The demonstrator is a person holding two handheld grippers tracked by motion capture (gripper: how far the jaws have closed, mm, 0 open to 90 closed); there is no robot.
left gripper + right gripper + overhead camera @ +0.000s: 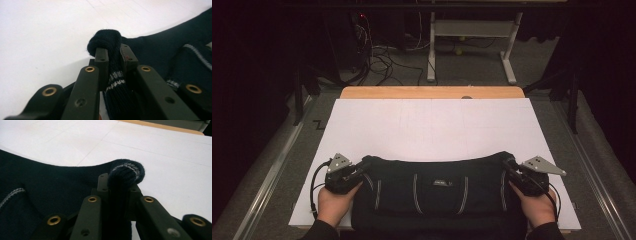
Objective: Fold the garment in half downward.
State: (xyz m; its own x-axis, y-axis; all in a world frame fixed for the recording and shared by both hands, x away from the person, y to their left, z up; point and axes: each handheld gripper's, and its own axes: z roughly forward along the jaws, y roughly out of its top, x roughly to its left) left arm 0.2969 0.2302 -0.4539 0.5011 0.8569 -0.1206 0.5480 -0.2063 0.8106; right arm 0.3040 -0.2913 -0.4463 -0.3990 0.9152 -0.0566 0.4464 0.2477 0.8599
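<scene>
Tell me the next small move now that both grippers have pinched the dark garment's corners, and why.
Probably lift both grippers together and draw them away from you. The left gripper and right gripper are each shut on a bunched corner of the dark striped garment, which lies folded at the near edge of the white board, with bare board beyond it to spread onto.

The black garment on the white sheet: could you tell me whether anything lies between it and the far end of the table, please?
Nothing visible does. Beyond the black garment the white sheet is bare up to the wooden table edge. Both grippers, left and right, are shut on its corners.
</scene>
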